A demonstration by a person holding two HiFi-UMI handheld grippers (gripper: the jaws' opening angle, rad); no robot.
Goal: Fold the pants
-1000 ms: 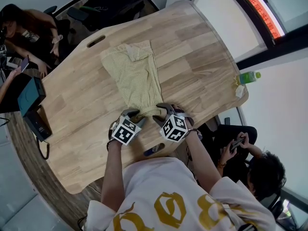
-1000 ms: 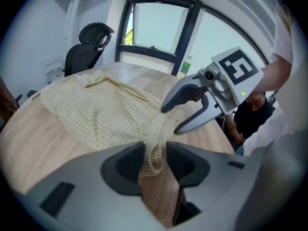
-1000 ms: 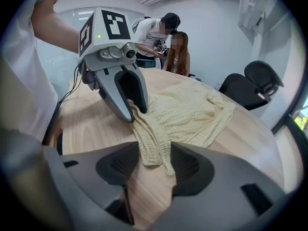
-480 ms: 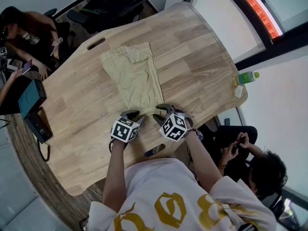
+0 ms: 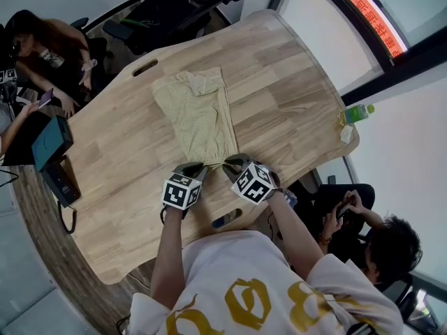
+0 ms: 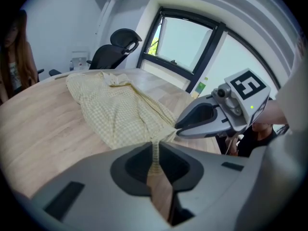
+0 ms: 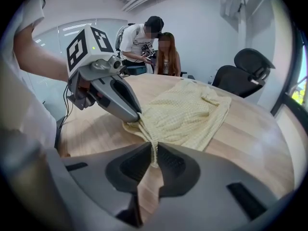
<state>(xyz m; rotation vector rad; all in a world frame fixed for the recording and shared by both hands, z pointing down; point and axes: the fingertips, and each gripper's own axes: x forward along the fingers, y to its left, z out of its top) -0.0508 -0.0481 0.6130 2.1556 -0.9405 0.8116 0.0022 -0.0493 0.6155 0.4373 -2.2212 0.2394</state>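
Note:
Pale yellow checked pants (image 5: 198, 117) lie folded lengthwise on the wooden table (image 5: 279, 103), waistband far, leg hems near me. My left gripper (image 5: 198, 166) sits at the hem's left corner and my right gripper (image 5: 228, 162) at its right corner, close together. In the left gripper view, the closing jaws of the left gripper (image 6: 155, 150) pinch a thin strip of the pants (image 6: 118, 112). In the right gripper view, the right gripper (image 7: 154, 153) is closing too, with the hem of the pants (image 7: 185, 112) caught between its pads.
A green bottle (image 5: 360, 112) stands at the table's right edge. A teal box (image 5: 50, 142) and a dark device with a cable lie at the left edge. People sit at the far left (image 5: 42, 47) and near right (image 5: 380, 246). Two slots are cut into the tabletop (image 5: 145, 67).
Both grippers' jaws have narrowed onto the near hem of the pants, gathering the fabric into a pinched fold. The hands have stayed nearly in place.

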